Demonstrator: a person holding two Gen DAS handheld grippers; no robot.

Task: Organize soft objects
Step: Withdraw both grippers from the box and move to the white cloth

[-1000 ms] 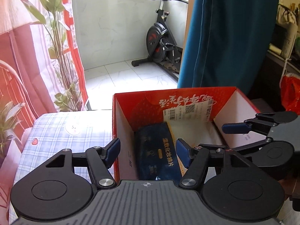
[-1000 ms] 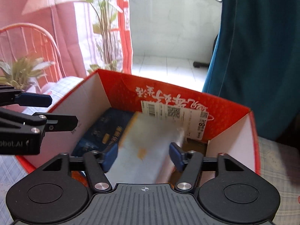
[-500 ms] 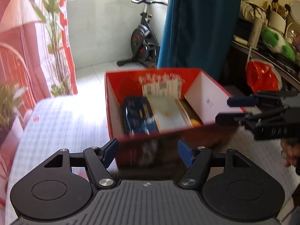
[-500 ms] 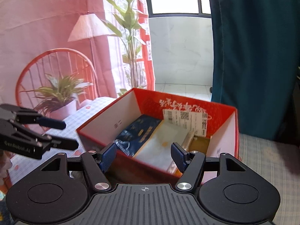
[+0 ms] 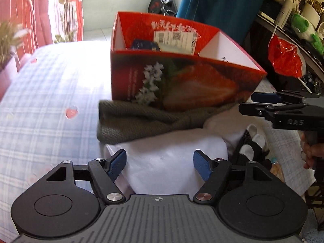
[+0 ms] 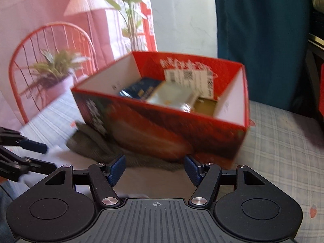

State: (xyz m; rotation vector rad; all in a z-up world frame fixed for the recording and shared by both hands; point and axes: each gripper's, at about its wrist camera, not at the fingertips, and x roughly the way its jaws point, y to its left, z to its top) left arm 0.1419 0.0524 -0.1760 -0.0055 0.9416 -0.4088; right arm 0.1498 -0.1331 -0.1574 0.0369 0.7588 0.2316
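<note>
A red cardboard box (image 5: 182, 85) (image 6: 162, 129) stands on the checked cloth, holding a dark blue pack (image 6: 141, 89), a pale pack (image 6: 172, 97) and a yellowish item (image 6: 204, 105). An olive knitted cloth (image 5: 141, 121) (image 6: 95, 145) lies against the box front. A white soft cloth (image 5: 168, 162) lies in front of it. My left gripper (image 5: 160, 164) is open and empty just above the white cloth. My right gripper (image 6: 155, 169) is open and empty in front of the box, and shows in the left wrist view (image 5: 255, 103).
A black-and-white item (image 5: 249, 149) lies right of the white cloth. A red bag (image 5: 283, 58) and green plush (image 5: 303, 26) sit on a shelf at right. A red chair (image 6: 50, 60), potted plants (image 6: 52, 70) and a teal curtain (image 6: 263, 40) stand behind.
Both grippers have pulled back out of the box and dropped lower. The pale pack has left the right gripper and lies in the box. The olive and white cloths have come into view.
</note>
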